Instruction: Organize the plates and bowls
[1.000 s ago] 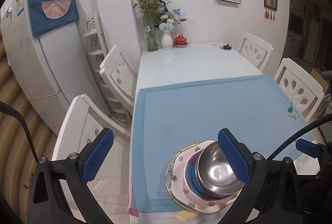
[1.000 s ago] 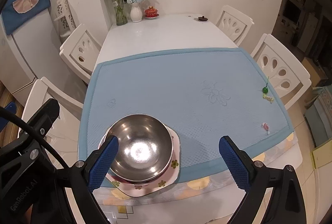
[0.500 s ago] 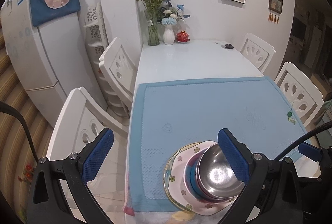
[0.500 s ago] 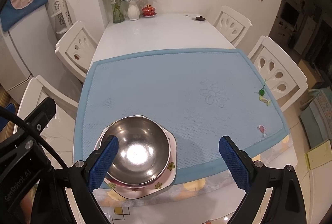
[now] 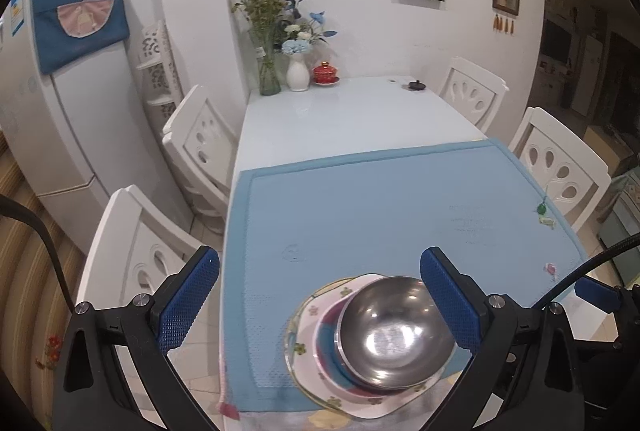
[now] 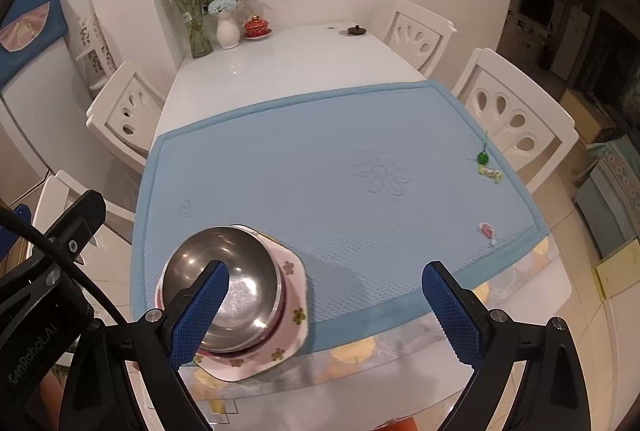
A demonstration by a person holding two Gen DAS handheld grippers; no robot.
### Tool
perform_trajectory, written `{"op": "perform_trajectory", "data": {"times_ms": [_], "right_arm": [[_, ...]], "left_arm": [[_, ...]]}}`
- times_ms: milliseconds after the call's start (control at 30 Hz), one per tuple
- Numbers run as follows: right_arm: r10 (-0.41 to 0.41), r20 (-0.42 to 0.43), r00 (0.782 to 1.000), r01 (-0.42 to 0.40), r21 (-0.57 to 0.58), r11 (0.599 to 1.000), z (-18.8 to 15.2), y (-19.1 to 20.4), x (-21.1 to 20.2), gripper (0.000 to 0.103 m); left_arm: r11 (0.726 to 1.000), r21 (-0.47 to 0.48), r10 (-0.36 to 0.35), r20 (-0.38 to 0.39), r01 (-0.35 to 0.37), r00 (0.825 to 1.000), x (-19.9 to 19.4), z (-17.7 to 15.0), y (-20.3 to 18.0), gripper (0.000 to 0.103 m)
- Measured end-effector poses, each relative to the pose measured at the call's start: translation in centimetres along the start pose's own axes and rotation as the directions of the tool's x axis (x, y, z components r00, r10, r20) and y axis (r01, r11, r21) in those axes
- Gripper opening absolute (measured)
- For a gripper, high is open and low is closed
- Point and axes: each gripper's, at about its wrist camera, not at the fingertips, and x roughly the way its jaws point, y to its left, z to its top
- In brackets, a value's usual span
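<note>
A steel bowl (image 5: 394,331) (image 6: 228,283) sits nested in a pink-and-blue bowl (image 5: 326,335) on a white flowered plate (image 5: 304,343) (image 6: 290,305). The stack rests at the near left corner of the blue mat (image 5: 360,207) (image 6: 340,167). My left gripper (image 5: 320,299) hangs open above and short of the stack, with nothing between its blue pads. My right gripper (image 6: 326,307) is open too, and its left pad (image 6: 202,311) overlaps the steel bowl in the picture. Neither gripper touches the dishes.
Wrapped candies (image 6: 489,169) (image 6: 486,230) lie near the mat's right edge. Two vases of flowers (image 5: 280,43) and a red lidded cup (image 5: 325,74) stand at the table's far end. White chairs (image 5: 560,171) (image 5: 200,147) flank both sides; a fridge (image 5: 52,103) stands left.
Both grippers have drawn back and upward from the table. In the right wrist view the stack has slid left, behind the left pad. The dishes have not moved on the mat.
</note>
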Motion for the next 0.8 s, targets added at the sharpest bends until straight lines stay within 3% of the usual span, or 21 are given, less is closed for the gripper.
{"op": "perform_trajectory", "data": {"times_ms": [333, 800], "right_arm": [[0.01, -0.02, 1.0, -0.01, 0.02, 1.0, 0.0, -3.5, 0.3, 0.096], [0.121, -0.027, 0.992, -0.123, -0.057, 0.991, 2.7, -7.6, 1.1, 0.096]], "left_arm": [[1.0, 0.02, 0.008, -0.017, -0.007, 1.0, -0.1, 0.2, -3.8, 0.101], [0.991, -0.039, 0.124, -0.035, -0.125, 0.992, -1.2, 1.1, -8.4, 0.101]]}}
